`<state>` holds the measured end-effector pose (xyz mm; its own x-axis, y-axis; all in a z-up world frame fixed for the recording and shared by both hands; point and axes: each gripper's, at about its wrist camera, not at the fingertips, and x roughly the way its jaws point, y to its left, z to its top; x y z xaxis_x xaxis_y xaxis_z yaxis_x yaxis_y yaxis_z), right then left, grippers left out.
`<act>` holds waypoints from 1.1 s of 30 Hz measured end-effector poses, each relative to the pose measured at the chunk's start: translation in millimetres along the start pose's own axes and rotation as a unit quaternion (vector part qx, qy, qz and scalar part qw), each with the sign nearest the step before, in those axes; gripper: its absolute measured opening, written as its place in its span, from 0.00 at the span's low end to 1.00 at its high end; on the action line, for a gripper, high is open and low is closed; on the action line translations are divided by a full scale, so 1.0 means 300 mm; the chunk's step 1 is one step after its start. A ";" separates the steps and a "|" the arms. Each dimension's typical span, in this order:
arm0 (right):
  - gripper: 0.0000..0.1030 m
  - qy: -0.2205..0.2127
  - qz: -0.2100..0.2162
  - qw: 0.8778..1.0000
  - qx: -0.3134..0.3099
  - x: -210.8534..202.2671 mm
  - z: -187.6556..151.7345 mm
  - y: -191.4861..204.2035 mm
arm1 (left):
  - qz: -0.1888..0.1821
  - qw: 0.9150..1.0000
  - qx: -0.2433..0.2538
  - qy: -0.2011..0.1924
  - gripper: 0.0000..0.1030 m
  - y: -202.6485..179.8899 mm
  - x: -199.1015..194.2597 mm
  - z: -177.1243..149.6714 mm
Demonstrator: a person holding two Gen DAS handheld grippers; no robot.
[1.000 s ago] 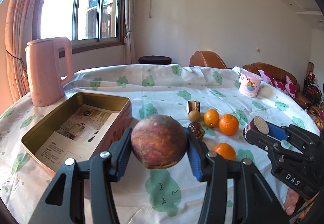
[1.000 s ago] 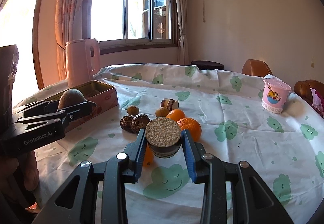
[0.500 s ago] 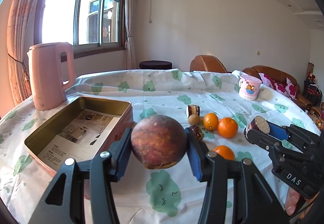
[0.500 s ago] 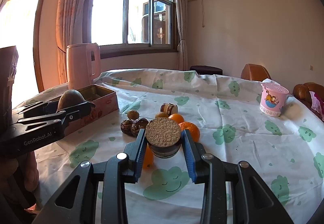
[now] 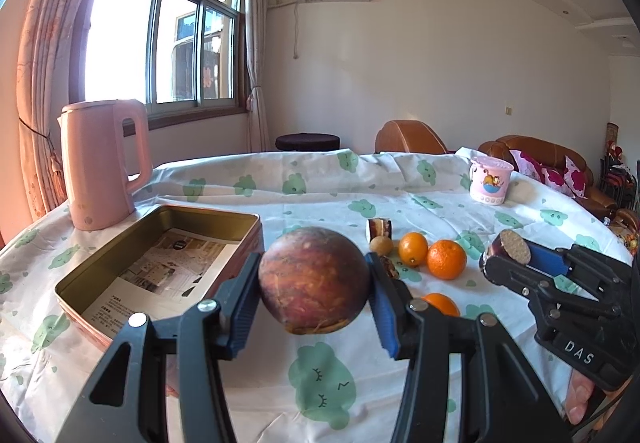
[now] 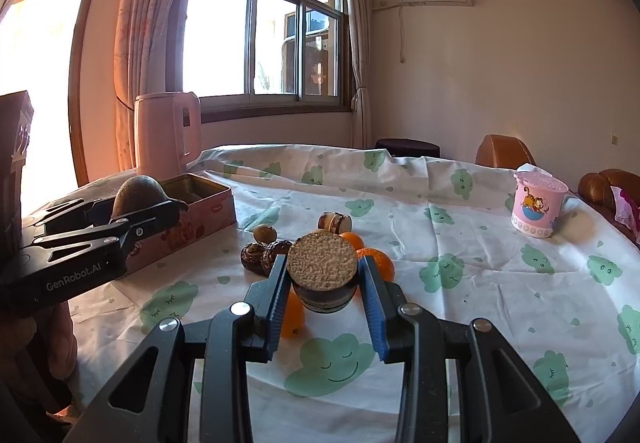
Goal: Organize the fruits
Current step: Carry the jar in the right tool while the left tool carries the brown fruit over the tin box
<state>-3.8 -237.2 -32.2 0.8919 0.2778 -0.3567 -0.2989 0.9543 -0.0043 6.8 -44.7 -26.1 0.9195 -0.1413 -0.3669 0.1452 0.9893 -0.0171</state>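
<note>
While oranges [image 5: 446, 259] lie right of the tin [image 5: 160, 263], left gripper [image 5: 314, 283] still clamps the passion fruit [image 5: 314, 279], right gripper [image 6: 323, 279] the cane piece [image 6: 322, 271], both unmoved.

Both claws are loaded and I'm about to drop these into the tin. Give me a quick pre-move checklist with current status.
1. Left claw grips the round reddish fruit, pads on both sides: ok.
2. Right claw shut on the short cut cane piece: ok.
3. Open tin has room; only printed paper lies inside: ok.
4. Left claw over the tin: not ok, it hangs beside the tin's right wall, above the tablecloth.
5. Pink kettle clear of the path: ok, it stands behind the tin.
6. Loose oranges and other small fruits safe from the claws: cannot tell, they lie close below.
</note>
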 end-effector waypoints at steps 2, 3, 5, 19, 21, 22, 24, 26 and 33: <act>0.36 -0.003 0.000 1.000 -0.001 -0.003 0.000 0.001 | 0.001 1.000 0.001 -0.004 0.51 -0.001 -0.005 0.000; 0.36 -0.004 0.000 1.000 -0.002 -0.005 0.000 0.003 | 0.002 1.000 0.001 -0.006 0.51 -0.001 -0.008 -0.001; 0.36 -0.006 0.000 1.000 -0.003 -0.006 0.001 0.004 | 0.002 1.000 0.003 -0.008 0.51 -0.003 -0.012 -0.001; 0.36 0.000 0.003 1.000 0.008 -0.001 0.020 -0.015 | 0.000 1.000 0.003 -0.011 0.51 -0.004 -0.015 0.002; 0.36 0.002 0.003 1.000 0.009 0.003 0.041 -0.015 | -0.001 1.000 0.002 -0.011 0.51 0.000 -0.022 0.005; 0.36 0.001 0.004 1.000 0.006 0.002 0.055 -0.012 | -0.002 1.000 0.001 -0.011 0.51 0.006 -0.026 0.007; 0.36 -0.001 0.014 1.000 0.003 -0.003 0.080 0.003 | 0.001 1.000 -0.002 -0.011 0.51 0.020 -0.032 0.015; 0.36 0.000 0.027 1.000 0.001 0.000 0.107 0.021 | 0.006 1.000 -0.005 -0.010 0.51 0.036 -0.035 0.025; 0.36 0.005 0.064 0.998 -0.020 0.039 0.187 0.111 | 0.030 0.999 -0.021 0.009 0.51 0.116 -0.024 0.046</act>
<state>15.6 -196.1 15.8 0.8420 0.3962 -0.3662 -0.4241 0.9056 0.0047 10.3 -9.8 -11.4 0.9195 -0.0810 -0.3846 0.0737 0.9967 -0.0338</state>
